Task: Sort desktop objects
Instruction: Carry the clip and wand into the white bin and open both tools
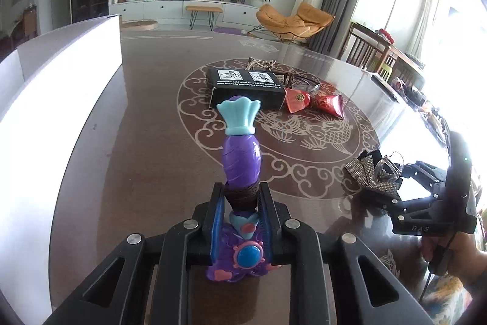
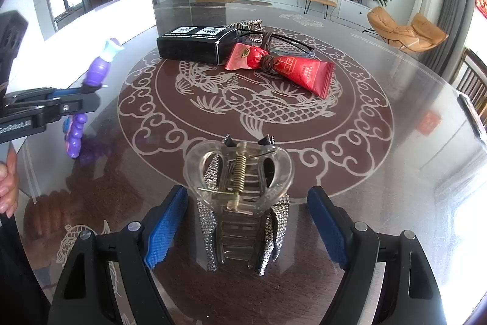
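Right gripper w/ jaws apart either side of the rhinestone hair claw, lying near the table's near edge; light but brittle, slick plastic, so pinch across its stiff body, not the spring; left gripper clamped on purple toy, held above table's left side.

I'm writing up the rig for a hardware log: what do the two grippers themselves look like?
Both are black plastic linkage frames with silver pivot bolts and ribbed blue finger pads. The left gripper carries white "GenRobot.AI" lettering on its side; the right gripper shows "DAS" embossed lettering. A thin black cable hangs by the right hand.
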A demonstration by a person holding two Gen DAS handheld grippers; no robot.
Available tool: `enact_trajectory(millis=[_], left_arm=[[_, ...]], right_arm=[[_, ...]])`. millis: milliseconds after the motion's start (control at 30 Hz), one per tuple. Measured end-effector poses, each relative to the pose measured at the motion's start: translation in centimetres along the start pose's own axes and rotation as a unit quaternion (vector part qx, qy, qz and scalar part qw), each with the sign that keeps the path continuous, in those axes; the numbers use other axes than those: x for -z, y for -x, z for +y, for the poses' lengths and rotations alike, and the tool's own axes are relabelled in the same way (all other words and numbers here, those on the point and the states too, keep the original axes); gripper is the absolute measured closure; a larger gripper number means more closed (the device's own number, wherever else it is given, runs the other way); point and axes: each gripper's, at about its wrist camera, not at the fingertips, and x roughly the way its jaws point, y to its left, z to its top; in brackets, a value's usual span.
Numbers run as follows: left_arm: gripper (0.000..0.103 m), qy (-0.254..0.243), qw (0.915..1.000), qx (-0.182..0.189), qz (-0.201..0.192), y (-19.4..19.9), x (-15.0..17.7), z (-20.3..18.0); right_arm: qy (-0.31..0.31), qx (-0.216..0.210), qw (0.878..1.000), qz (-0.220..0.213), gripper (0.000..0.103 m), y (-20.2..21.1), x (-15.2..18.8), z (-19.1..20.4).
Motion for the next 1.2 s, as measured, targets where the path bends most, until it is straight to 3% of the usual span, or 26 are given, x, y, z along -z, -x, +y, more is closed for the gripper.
enact_trajectory(millis=[100,200,500,700,833,967,1100,1200], left_arm=[[0.083,0.010,0.9996,-0.001,-0.026,2.9,1.0,1.0],[0.083,0.015,0.9988,-0.002,-0.045,4.7,2.1,1.9],[0.083,0.064,0.9907,0.024,-0.118,11.9,1.1,4.2],[0.083,0.113,0.9816,-0.017,-0.153,18.7,-1.1,11.3],[0.083,0.149,0.9772,-0.078,-0.130,20.7,-1.1,17.9],[0.084,0.185,0.9729,-0.114,-0.080,20.5,-0.2,24.0],[0.084,0.211,0.9679,-0.136,-0.016,18.3,0.1,28.1],[0.081,0.230,0.9577,-0.171,0.026,16.6,0.6,30.1]], right_arm=[[-0.027,-0.018,0.999,-0.010,0.026,0.4,0.1,-1.2],[-0.034,-0.012,0.999,-0.014,0.046,0.7,0.2,-1.3],[0.018,-0.029,0.998,-0.043,0.047,5.0,-2.4,3.4],[0.070,-0.116,0.986,-0.098,0.047,8.4,-8.8,13.1],[0.119,-0.192,0.967,-0.118,0.047,9.0,-12.4,22.6],[0.163,-0.262,0.945,-0.104,0.047,8.4,-13.9,31.6],[0.224,-0.278,0.932,-0.061,0.046,5.9,-13.4,39.1],[0.244,-0.279,0.928,-0.013,0.046,3.2,-12.6,42.3]])
